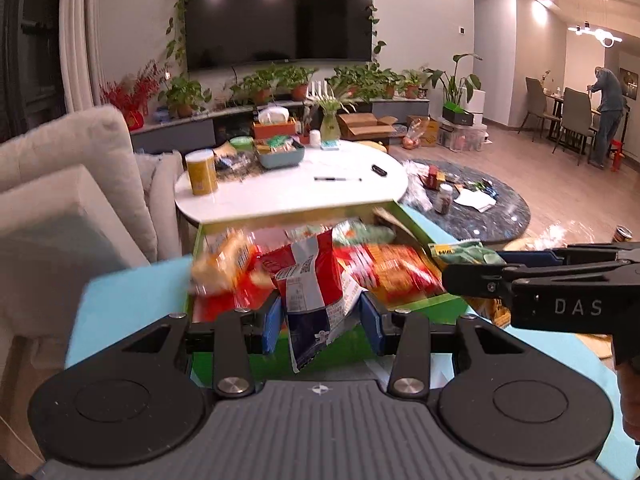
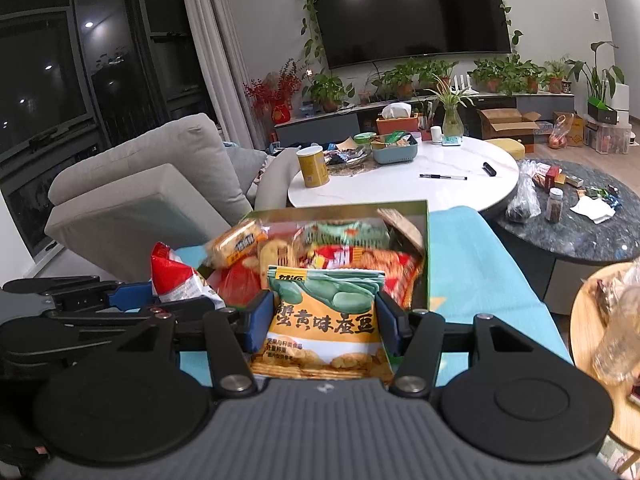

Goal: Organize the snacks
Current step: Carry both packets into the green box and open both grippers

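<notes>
On my far left sits a grey sofa, and beside it my left gripper has its fingers clamped on a red, white and blue snack bag, which hangs crumpled between the blue pads above the near edge of the green box. That box rests on a light blue cloth and is packed with snack packets: an orange biscuit pack at its left side, red and orange bags blurred in the middle, a green one toward the back.

Moving right, my right gripper has its fingers pressed on both sides of a yellow and green bean snack packet, held upright in front of the box.

Behind the box stands a white round desk carrying a yellow can, a teal tray and a pen. Farther right is a dark marble desk with a small jar.
</notes>
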`<state>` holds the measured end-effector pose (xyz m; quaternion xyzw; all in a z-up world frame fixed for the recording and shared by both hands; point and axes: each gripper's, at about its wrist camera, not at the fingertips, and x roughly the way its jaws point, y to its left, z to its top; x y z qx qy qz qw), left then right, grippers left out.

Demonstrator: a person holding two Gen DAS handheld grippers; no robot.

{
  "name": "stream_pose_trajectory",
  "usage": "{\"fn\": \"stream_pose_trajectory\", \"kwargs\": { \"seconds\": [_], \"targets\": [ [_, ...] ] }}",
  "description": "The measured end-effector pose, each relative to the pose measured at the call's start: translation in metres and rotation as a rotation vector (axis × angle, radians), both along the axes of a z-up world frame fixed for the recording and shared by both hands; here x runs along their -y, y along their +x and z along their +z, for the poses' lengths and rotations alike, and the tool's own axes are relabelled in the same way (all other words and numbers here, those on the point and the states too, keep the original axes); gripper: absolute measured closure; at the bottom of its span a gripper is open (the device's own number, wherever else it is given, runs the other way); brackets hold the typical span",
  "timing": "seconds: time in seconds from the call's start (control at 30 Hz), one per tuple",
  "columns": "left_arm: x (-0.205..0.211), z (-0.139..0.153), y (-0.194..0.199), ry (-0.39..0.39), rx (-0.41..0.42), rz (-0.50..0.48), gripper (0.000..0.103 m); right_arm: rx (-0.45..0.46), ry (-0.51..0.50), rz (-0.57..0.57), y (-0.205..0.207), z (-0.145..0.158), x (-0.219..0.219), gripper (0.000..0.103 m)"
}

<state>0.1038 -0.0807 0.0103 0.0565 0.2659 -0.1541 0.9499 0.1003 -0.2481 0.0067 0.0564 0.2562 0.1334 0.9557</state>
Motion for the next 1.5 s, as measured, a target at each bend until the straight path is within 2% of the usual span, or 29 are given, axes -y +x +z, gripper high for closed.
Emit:
{"fn": "stream_pose_trajectory", "kwargs": {
  "seconds": [0.23, 0.47, 0.63, 0.9, 1.27, 1.3, 1.43, 1.5],
  "targets": [
    [0.004, 0.018, 0.040, 0.015, 0.013, 0.002, 0.064, 0.015, 0.023, -0.018, 0.025, 0.007, 0.001, 0.043],
    [0.013, 0.020, 0.083, 0.038, -0.008, -0.001, 0.064, -0.001, 0.039, -0.020, 0.047, 0.000, 0.001, 0.043],
    [0.019, 0.011, 0.109, 0.065, -0.028, 0.006, 0.064, -0.012, 0.044, -0.024, 0.060, -0.005, 0.002, 0.043],
    [0.019, -0.007, 0.149, 0.064, -0.083, 0.037, 0.064, -0.026, 0.067, -0.038, 0.079, -0.008, 0.003, 0.043],
    [0.027, -0.029, 0.172, 0.059, -0.145, 0.035, 0.064, -0.044, 0.092, -0.046, 0.083, -0.013, 0.006, 0.043],
    [0.027, -0.031, 0.173, 0.065, -0.149, 0.040, 0.063, -0.043, 0.093, -0.046, 0.082, -0.013, 0.006, 0.043],
    [0.027, -0.031, 0.167, 0.076, -0.130, 0.036, 0.044, -0.040, 0.092, -0.036, 0.084, -0.013, 0.004, 0.043],
    [0.027, -0.028, 0.162, 0.079, -0.115, 0.030, 0.043, -0.040, 0.086, -0.033, 0.085, -0.013, 0.003, 0.042]
  ]
}}
